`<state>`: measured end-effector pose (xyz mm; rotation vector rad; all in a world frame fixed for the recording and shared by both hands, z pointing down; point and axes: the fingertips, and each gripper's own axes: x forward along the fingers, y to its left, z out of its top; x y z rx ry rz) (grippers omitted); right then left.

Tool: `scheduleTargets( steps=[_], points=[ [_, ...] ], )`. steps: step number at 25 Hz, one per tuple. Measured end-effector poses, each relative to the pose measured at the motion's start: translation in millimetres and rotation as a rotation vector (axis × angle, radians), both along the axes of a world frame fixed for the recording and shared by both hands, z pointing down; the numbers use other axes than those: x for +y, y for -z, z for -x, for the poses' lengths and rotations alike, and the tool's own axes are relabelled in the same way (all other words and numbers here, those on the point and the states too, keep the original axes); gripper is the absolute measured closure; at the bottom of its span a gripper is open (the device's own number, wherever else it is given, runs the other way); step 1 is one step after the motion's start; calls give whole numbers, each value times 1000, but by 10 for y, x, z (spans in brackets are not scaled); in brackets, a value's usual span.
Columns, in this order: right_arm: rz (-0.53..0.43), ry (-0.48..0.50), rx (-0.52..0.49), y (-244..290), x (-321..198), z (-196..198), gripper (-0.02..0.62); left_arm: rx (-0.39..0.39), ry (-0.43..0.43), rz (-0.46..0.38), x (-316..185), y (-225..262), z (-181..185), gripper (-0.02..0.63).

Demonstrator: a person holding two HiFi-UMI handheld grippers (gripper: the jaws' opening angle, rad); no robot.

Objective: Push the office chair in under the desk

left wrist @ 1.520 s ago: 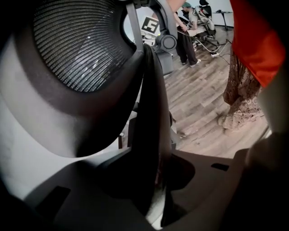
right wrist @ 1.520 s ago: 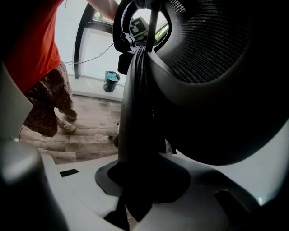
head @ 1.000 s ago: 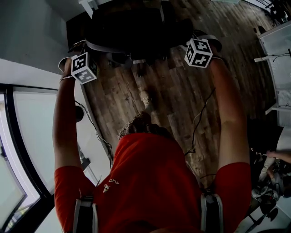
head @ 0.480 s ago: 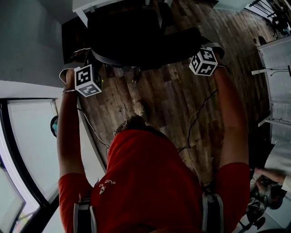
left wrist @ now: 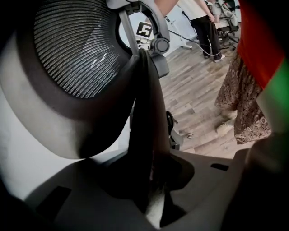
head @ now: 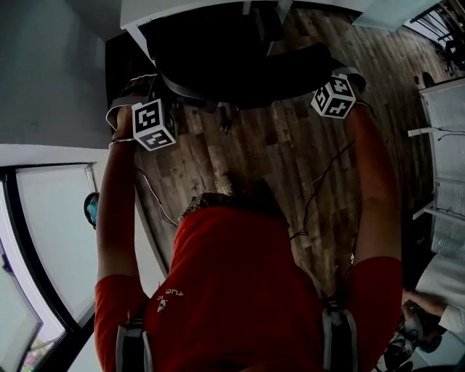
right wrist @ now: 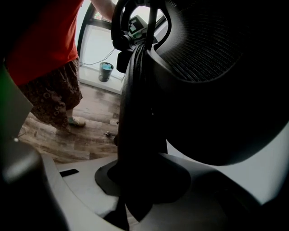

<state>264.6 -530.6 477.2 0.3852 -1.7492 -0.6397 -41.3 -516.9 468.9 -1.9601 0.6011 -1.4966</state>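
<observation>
The black office chair (head: 232, 62) stands at the top of the head view, its seat partly under the white desk (head: 182, 10). My left gripper (head: 149, 109) is shut on the left edge of the chair's backrest (left wrist: 144, 113), the dark edge pinched between the jaws; the mesh back (left wrist: 76, 49) fills the upper left of the left gripper view. My right gripper (head: 327, 83) is shut on the backrest's right edge (right wrist: 140, 99), with the mesh (right wrist: 212, 49) at the upper right of the right gripper view. My left gripper (left wrist: 151, 180) and right gripper (right wrist: 135, 180) each show pale jaws around that edge.
A glass wall and white ledge run along the left, with a teal cup (head: 91, 208) by them. White tables (head: 443, 87) stand at the right. Another person's hand (head: 429, 304) shows at the lower right. A cable (head: 320, 182) hangs over the wooden floor.
The chair and both grippers have moved forward toward the desk; the desk's white edge now shows over the chair's seat. Both grips have stayed on the backrest.
</observation>
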Motion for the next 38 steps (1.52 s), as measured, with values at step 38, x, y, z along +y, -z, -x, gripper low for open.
scheduleTargets(
  steps=[38],
  points=[
    [21, 150, -9, -166, -2534, -320, 485, -40, 213, 21, -2247, -77, -241, 472]
  ],
)
